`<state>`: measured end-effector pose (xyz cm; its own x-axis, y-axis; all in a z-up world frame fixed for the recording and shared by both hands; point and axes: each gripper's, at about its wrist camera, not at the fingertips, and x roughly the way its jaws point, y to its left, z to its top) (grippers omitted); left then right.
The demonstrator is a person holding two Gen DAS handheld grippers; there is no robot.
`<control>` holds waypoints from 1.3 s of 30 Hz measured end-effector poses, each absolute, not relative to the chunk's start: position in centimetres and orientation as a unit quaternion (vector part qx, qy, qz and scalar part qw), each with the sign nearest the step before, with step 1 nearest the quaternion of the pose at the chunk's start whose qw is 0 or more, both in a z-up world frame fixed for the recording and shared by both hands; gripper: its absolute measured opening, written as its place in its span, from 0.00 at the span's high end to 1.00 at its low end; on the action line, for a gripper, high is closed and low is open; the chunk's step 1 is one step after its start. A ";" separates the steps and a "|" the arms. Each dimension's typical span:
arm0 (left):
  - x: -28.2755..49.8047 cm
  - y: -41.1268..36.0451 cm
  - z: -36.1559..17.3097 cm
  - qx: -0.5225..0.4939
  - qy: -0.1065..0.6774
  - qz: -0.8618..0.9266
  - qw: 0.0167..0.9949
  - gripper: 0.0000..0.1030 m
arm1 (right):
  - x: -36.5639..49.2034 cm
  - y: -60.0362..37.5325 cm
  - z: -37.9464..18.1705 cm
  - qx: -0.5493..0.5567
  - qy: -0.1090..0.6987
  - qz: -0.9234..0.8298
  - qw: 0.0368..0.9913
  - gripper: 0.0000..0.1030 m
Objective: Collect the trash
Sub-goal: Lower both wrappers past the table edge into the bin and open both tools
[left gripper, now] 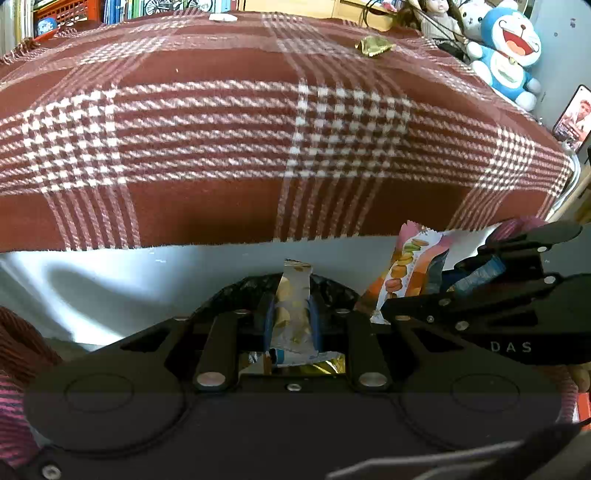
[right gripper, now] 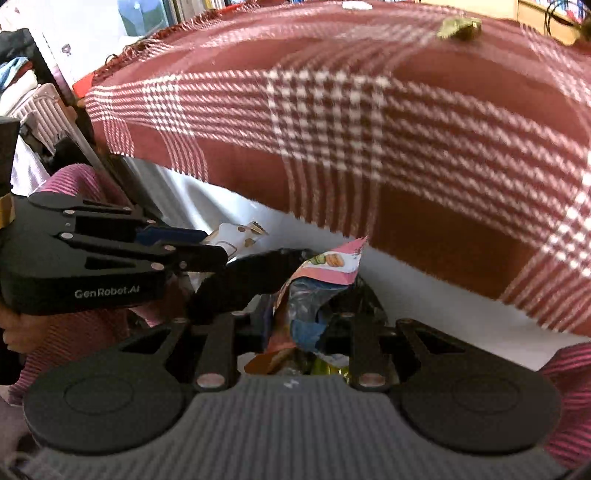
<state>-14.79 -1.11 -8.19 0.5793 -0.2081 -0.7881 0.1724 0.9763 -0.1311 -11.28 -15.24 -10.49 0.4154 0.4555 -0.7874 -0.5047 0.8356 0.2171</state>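
My left gripper (left gripper: 291, 295) is shut on a white and gold wrapper (left gripper: 295, 280), just above the rim of a black trash bag (left gripper: 229, 295). To its right, my right gripper (left gripper: 443, 284) is shut on a pink macaron wrapper (left gripper: 410, 266). In the right wrist view the right gripper (right gripper: 306, 306) pinches that crumpled pink wrapper (right gripper: 332, 262) over the black bag (right gripper: 258, 277). The left gripper (right gripper: 218, 247) comes in from the left with its white wrapper (right gripper: 240, 234). A gold wrapper (left gripper: 373, 46) (right gripper: 458, 26) lies at the table's far side.
A red and white plaid cloth (left gripper: 221, 147) covers the table, and its edge hangs just beyond both grippers. A small white scrap (left gripper: 221, 16) lies at the far edge. Plush toys (left gripper: 509, 55) and a phone (left gripper: 572, 114) stand at the right. Pink striped sleeves (right gripper: 74, 192) flank the grippers.
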 end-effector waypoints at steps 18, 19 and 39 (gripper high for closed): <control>-10.6 -2.5 -15.9 -0.007 0.523 -0.073 0.849 0.81 | -7.5 -14.1 -18.4 -0.005 0.532 0.271 0.802 0.69; -10.4 -2.4 -16.3 -0.013 0.529 -0.071 0.845 0.80 | -7.3 -14.0 -18.7 -0.003 0.535 0.270 0.800 0.69; -12.0 -1.0 -10.7 0.005 0.463 -0.077 0.883 0.41 | -8.0 -15.1 -15.0 0.006 0.497 0.275 0.823 0.36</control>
<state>-11.97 -1.02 -10.72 0.5595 -0.1304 -0.8185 0.1405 0.9882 -0.0614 -7.98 -15.07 -14.96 0.3541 0.4588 -0.8150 -0.4463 0.8487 0.2839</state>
